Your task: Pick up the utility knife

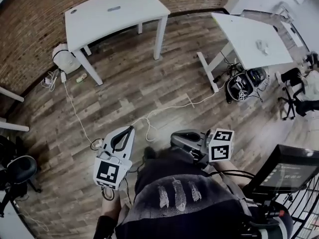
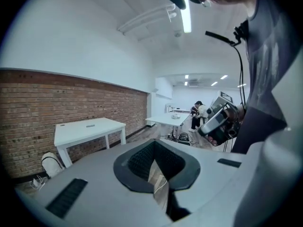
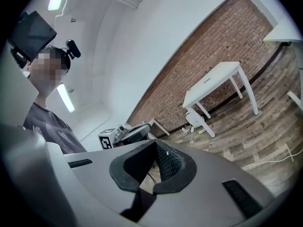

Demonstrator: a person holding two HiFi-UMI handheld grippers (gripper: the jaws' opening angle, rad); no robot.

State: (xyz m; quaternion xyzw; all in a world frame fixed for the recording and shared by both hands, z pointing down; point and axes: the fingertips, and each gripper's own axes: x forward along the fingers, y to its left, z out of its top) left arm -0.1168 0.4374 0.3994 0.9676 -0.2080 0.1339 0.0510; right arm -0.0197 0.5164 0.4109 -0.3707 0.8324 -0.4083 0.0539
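Observation:
A small flat grey thing (image 1: 114,8), too far off to identify as the utility knife, lies on the white table (image 1: 129,14) against the brick wall. It also shows on that table in the left gripper view (image 2: 90,125) and the right gripper view (image 3: 207,81). My left gripper (image 1: 129,130) is held over the wooden floor, well short of the table, shut and empty. My right gripper (image 1: 175,136) is beside it, also shut with nothing in it. In each gripper's own view the jaws (image 2: 156,167) (image 3: 151,168) meet, and the other gripper (image 2: 218,122) (image 3: 125,134) shows alongside.
A second white table (image 1: 249,39) stands at the right with a black bag (image 1: 241,86) beneath it. A white cable (image 1: 149,118) trails across the floor. A white bag (image 1: 65,59) leans by the near table's leg. A dark screen (image 1: 289,171) is at lower right, a black chair (image 1: 17,173) at left.

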